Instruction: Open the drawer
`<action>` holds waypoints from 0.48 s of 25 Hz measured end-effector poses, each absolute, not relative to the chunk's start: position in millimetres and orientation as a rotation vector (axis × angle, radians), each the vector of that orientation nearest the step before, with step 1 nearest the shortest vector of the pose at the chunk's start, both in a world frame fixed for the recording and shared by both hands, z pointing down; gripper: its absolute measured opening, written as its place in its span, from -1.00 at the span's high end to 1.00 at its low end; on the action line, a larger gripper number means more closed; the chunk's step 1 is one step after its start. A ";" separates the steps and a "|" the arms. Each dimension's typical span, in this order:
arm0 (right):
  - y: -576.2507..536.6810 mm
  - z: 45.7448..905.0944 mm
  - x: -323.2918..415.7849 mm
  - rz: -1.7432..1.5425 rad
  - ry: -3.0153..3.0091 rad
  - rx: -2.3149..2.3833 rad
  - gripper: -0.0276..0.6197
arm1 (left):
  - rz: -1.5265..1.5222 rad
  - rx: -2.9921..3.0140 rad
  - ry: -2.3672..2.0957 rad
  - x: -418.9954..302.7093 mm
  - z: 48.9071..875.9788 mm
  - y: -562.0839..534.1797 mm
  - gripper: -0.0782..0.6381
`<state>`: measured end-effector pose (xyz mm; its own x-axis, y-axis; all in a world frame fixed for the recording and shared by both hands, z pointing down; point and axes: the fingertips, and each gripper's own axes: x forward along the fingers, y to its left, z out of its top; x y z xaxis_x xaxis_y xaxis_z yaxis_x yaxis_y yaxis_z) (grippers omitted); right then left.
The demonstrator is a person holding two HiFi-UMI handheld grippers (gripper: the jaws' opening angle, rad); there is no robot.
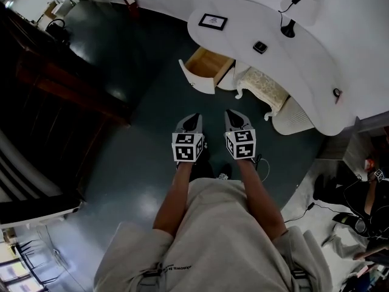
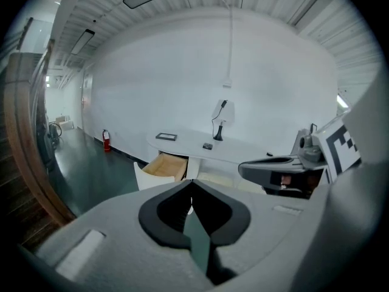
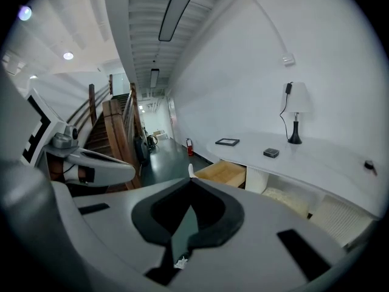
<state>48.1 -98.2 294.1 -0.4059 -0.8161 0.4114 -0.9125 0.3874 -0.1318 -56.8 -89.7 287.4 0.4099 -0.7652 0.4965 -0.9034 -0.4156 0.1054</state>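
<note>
Holding your left gripper (image 1: 193,120) and right gripper (image 1: 234,118) closed and empty, you already have the drawer (image 1: 206,67) open.

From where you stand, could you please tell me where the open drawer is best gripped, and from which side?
I would take the drawer by the top edge of its white front panel, coming from the room side and slightly above. It stands pulled out of the desk with its top open, so one jaw could go inside, one outside. No handle shows.
</note>
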 end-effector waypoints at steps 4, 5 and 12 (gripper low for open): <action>-98.9 290.5 47.4 0.485 -2.388 1.517 0.87 | 0.539 2.340 -1.432 -50.2 283.8 -92.6 0.75; -99.2 290.0 47.6 0.485 -2.391 1.517 0.87 | 0.533 2.345 -1.434 -49.6 282.3 -93.5 0.75; -102.2 286.5 50.4 0.492 -2.399 1.539 0.87 | 0.494 2.366 -1.456 -49.0 275.9 -92.5 0.75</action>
